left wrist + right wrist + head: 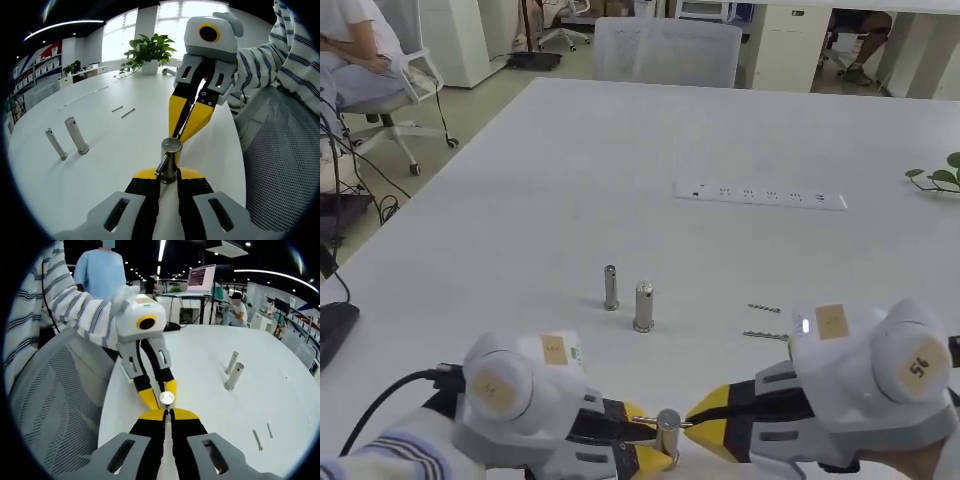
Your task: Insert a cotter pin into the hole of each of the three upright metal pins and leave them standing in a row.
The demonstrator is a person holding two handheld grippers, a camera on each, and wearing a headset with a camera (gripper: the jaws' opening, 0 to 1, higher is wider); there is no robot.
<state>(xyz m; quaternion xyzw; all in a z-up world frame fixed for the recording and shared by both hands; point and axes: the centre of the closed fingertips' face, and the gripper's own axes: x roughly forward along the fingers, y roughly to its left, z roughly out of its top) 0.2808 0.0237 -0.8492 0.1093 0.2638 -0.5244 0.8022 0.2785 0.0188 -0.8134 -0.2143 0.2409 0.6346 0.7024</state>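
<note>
My left gripper (655, 438) (168, 176) is shut on the lower part of an upright metal pin (667, 428) (170, 157) near the table's front edge. A thin cotter pin (161, 165) pokes through that pin's hole. My right gripper (698, 420) (167, 413) meets it from the other side, jaws together on the cotter pin's end, tips touching the pin head (166, 398). Two more metal pins (610, 287) (643, 306) stand side by side farther back. Two loose cotter pins (764, 308) (765, 335) lie to their right.
A white power strip (760, 195) lies across the far middle of the white table (520, 200). A plant (940, 178) sits at the right edge. A mesh chair (665, 50) stands beyond the far edge, and people sit in the background.
</note>
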